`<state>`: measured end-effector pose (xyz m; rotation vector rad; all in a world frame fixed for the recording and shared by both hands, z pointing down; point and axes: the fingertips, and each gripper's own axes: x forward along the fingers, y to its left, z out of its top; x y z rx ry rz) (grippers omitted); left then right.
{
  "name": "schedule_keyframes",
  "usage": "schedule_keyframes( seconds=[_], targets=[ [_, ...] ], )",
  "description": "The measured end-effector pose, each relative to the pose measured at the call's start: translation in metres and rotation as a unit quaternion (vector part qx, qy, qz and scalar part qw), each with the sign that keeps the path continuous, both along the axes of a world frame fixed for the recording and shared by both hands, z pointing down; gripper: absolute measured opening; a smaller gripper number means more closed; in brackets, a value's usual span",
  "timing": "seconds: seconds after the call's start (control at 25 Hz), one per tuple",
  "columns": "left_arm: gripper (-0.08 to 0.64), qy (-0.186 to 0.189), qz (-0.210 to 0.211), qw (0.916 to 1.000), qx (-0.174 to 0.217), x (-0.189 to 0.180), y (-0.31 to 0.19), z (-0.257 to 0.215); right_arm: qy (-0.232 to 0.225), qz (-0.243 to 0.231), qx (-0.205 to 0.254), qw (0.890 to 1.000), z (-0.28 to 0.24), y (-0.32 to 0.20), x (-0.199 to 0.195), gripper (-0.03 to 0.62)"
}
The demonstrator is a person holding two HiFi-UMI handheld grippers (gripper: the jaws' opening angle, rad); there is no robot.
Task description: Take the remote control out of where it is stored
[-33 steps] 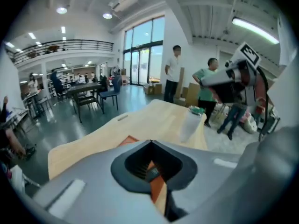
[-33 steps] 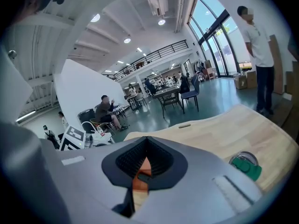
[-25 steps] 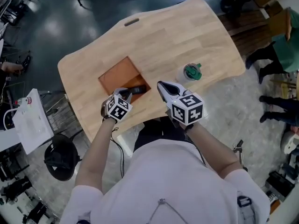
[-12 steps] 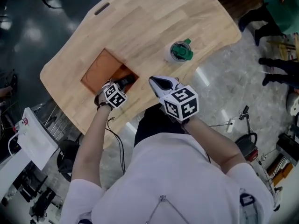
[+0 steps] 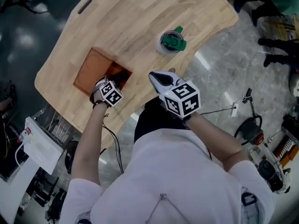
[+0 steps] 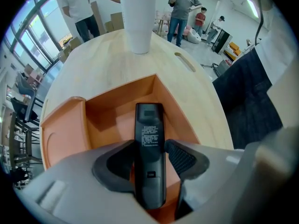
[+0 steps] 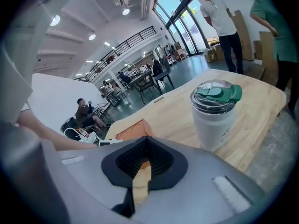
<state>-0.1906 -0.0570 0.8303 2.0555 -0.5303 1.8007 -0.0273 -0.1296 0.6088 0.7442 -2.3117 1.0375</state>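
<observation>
A black remote control (image 6: 149,143) lies lengthwise in an orange recessed compartment (image 6: 117,104) set into the wooden table (image 6: 103,64). My left gripper (image 6: 150,153) reaches into the compartment, its dark pads (image 6: 183,158) pressed against both long sides of the remote. In the head view the left gripper (image 5: 108,85) sits at the compartment's (image 5: 88,71) near corner, and only a dark end of the remote (image 5: 117,80) shows. My right gripper (image 5: 157,78) hovers over the table's near edge, shut and holding nothing, well right of the compartment; in its own view the right gripper (image 7: 145,160) shows its jaws meeting.
A white tumbler (image 5: 170,42) with a green lid stands on the table beyond the right gripper, and the tumbler (image 7: 215,115) is close in the right gripper view. The orange lid panel (image 6: 63,134) lies left of the opening. People stand beyond the table's far side.
The left gripper has moved forward into the compartment and shut on the remote. The head camera has shifted, so the table sits higher in view. The right gripper has stayed shut near the table's edge.
</observation>
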Motion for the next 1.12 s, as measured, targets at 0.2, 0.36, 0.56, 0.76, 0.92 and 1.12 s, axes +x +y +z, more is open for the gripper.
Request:
schedule_keyframes(
  seconds=[0.2, 0.36, 0.56, 0.76, 0.92, 1.12],
  targets=[
    [0.241, -0.031, 0.035, 0.9989, 0.004, 0.003, 0.001, 0.006, -0.001, -0.002, -0.003, 1.000, 0.002, 0.002, -0.002, 0.028],
    [0.249, -0.051, 0.046, 0.9976, 0.004, 0.004, 0.001, 0.012, 0.001, -0.008, -0.003, 1.000, 0.004, 0.005, -0.001, 0.028],
    [0.250, -0.058, 0.041, 0.9974, -0.011, 0.005, 0.001, 0.013, 0.005, -0.017, -0.003, 1.000, 0.006, 0.009, 0.002, 0.028],
    [0.250, -0.076, 0.055, 0.9948, -0.042, 0.005, 0.001, 0.016, 0.005, -0.030, 0.001, 1.000, 0.005, 0.014, 0.000, 0.028],
    [0.250, -0.091, 0.062, 0.9922, -0.058, 0.006, -0.001, 0.018, 0.008, -0.034, -0.001, 0.999, 0.009, 0.018, 0.002, 0.028],
    [0.222, -0.075, 0.032, 0.9955, -0.049, 0.006, -0.004, 0.013, 0.010, -0.028, -0.002, 1.000, 0.009, 0.015, 0.006, 0.028]
  ],
)
